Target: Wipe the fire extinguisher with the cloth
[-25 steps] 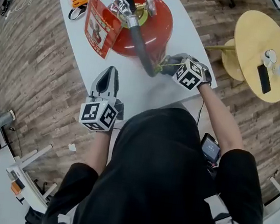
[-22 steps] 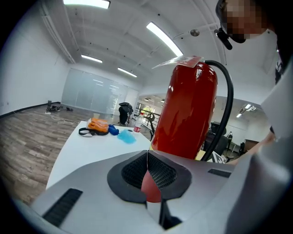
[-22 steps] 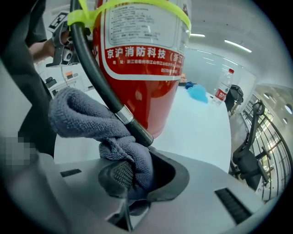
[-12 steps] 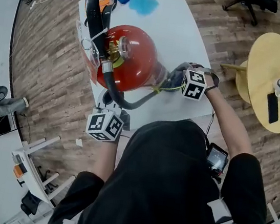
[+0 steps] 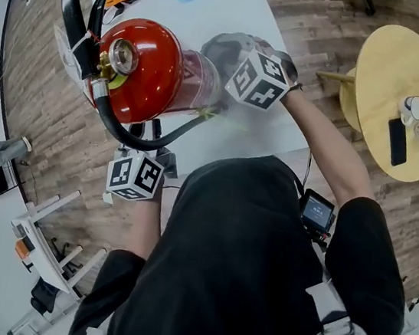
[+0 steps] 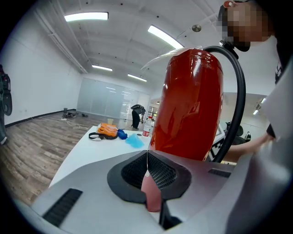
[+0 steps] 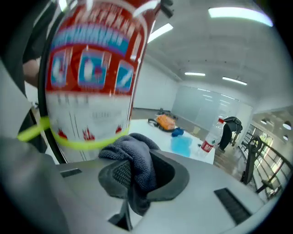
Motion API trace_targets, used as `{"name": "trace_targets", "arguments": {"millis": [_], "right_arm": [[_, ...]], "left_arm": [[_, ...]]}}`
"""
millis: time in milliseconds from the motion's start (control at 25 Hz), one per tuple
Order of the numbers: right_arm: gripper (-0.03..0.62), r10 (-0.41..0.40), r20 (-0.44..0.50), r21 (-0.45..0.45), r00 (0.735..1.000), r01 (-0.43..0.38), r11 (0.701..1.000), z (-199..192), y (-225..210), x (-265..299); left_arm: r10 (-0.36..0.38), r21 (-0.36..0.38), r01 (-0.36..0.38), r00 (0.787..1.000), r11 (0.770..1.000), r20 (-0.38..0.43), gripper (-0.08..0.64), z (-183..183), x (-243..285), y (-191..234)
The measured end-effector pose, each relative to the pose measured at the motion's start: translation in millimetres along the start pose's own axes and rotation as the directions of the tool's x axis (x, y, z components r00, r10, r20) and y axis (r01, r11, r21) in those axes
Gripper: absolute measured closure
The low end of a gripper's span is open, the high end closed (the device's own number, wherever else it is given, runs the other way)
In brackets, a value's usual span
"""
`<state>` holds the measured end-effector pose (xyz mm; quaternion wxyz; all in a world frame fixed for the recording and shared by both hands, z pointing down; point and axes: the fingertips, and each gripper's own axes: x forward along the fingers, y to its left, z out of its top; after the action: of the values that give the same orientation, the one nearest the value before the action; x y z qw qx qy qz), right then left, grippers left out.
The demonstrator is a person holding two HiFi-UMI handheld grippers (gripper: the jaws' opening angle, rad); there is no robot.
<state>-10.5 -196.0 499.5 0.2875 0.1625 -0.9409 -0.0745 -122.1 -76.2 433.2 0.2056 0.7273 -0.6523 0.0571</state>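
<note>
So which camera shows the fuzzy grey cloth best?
The right gripper view: the fuzzy grey cloth sits close up, pinched by the right gripper. The head view shows only a blurry bit; the left gripper view, none.

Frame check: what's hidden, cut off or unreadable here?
- Print on the red fire extinguisher's label: right gripper view, motion blur.
- Whether the grey cloth touches the cylinder: head view, the right gripper's marker cube covers the contact.
- Extinguisher's base: left gripper view, the left gripper's own body blocks it.
- Small round items on the round yellow table: head view, too small.
</note>
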Motion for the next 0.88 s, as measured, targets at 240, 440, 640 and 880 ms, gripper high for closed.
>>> {"name": "trace_targets", "arguments": {"millis": [240, 440, 640, 880], "right_arm": [[0.532, -0.204, 0.398, 0.137, 0.895, 0.162, 0.977, 137.1, -40.2, -107.0], [0.535, -0.247, 0.389, 0.155, 0.888, 0.201, 0.967, 116.2, -32.1, -98.7], [0.538, -0.185, 0.167, 0.173, 0.969, 0.156, 0.973, 20.8, 3.9, -39.9], [0.537, -0.271, 0.389, -0.130, 0.880, 0.344, 0.930, 121.6, -19.4, -105.2]], "left_arm": [[-0.012, -0.013, 0.012, 1.000, 1.000, -0.001, 0.538, -1.0, 7.6, -5.7], [-0.016, 0.004, 0.016, 1.000, 1.000, 0.009, 0.538, 3.1, 12.0, -1.7], [-0.018, 0.021, 0.018, 1.000, 1.000, 0.021, 0.538, 12.4, 13.6, -0.9], [-0.022, 0.017, 0.021, 0.999, 1.000, 0.027, 0.538, 11.9, 12.1, 0.2]]}}
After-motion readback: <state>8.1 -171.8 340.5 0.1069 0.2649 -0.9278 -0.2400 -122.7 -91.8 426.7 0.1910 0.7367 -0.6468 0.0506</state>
